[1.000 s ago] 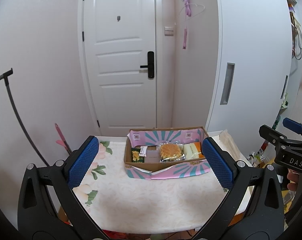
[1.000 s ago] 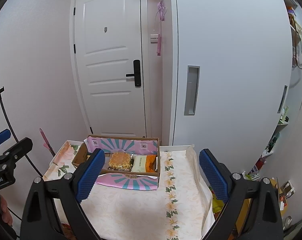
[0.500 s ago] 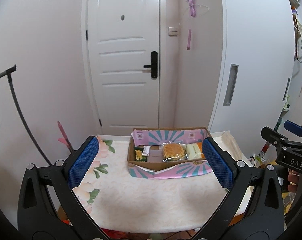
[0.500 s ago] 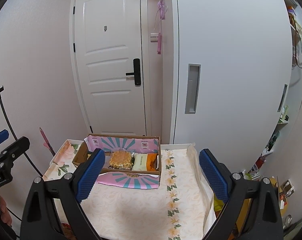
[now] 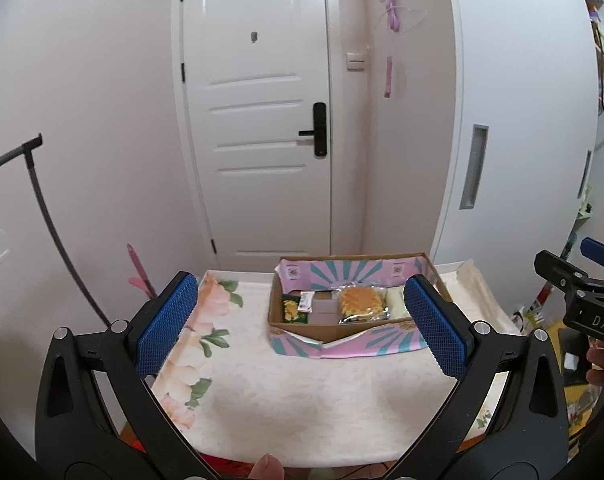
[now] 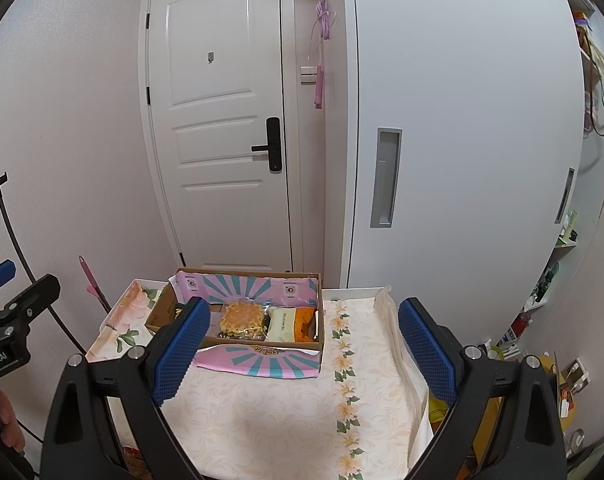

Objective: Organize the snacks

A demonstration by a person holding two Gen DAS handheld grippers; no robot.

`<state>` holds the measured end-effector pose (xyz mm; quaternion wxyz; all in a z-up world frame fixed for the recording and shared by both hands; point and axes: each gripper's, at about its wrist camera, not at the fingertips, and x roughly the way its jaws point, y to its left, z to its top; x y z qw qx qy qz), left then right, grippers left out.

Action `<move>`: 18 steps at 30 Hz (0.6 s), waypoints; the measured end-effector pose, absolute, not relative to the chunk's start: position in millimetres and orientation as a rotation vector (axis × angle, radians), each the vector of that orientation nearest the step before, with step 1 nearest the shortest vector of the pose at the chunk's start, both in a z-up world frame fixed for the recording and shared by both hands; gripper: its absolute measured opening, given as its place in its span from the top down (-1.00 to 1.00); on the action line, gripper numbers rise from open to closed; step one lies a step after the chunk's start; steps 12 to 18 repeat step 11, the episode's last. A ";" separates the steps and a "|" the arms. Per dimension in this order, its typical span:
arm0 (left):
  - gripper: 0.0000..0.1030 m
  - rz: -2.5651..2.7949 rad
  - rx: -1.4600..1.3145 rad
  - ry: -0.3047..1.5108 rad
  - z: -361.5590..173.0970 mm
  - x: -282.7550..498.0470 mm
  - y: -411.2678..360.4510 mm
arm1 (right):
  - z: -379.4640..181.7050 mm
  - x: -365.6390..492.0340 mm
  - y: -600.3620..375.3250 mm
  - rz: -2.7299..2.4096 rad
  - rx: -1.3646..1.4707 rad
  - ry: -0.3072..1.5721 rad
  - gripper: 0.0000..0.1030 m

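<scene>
The snacks sit inside a shallow cardboard box (image 5: 343, 326) at the centre right of the left wrist view, resting on the far part of a cloth-covered table (image 5: 286, 392). Within it, from frame left to right, lie a small green packet (image 5: 290, 309), a small white sachet (image 5: 305, 302), a clear bag of golden crinkled snack (image 5: 359, 302) and a pale packet (image 5: 397, 305); the right wrist view adds an orange packet (image 6: 305, 317) at the box's right end. The box's printed pink-and-teal front flap (image 5: 365, 346) is folded down onto the cloth.

Both tools hang well short of the box. The left gripper (image 5: 300, 326) has its blue pads spread wide with nothing between them, and the right gripper (image 6: 302, 346) is likewise spread and empty.

Judged risks from here: the packets are packed edge to edge, so a wide-spread reach could pinch two at once or crush the crinkled snack. The clear bag looks slippery and may slide out of the pads. The drooping flap lies in the approach path; a low finger could catch it and drag the light box across the cloth, or ruck the cloth itself. Both tools heading for the same narrow box could also knock together.
</scene>
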<state>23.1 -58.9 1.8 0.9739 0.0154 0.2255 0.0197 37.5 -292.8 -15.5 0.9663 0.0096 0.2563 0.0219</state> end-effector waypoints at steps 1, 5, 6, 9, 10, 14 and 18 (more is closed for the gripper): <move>-0.99 0.036 0.026 0.457 1.0 24.0 -57.8 | -15.9 37.4 -292.9 0.044 0.020 0.521 -0.82; -0.99 0.026 0.013 0.477 -2.9 30.8 -54.9 | -17.5 39.4 -292.7 0.039 0.026 0.534 -0.82; -0.99 0.021 0.012 0.481 -3.9 33.0 -54.6 | -17.9 40.0 -292.7 0.038 0.027 0.536 -0.82; -0.99 0.009 0.027 0.479 -7.9 40.0 -56.5 | -20.7 44.7 -293.0 0.035 0.032 0.544 -0.82; -0.99 0.010 0.034 0.482 -9.4 43.2 -57.6 | -22.0 46.7 -293.2 0.037 0.035 0.548 -0.82; -0.99 0.011 0.039 0.491 -11.4 47.4 -58.4 | -24.2 49.7 -293.4 0.038 0.038 0.556 -0.82; -0.99 0.011 0.039 0.491 -11.4 47.4 -58.4 | -24.2 49.7 -293.4 0.038 0.038 0.556 -0.82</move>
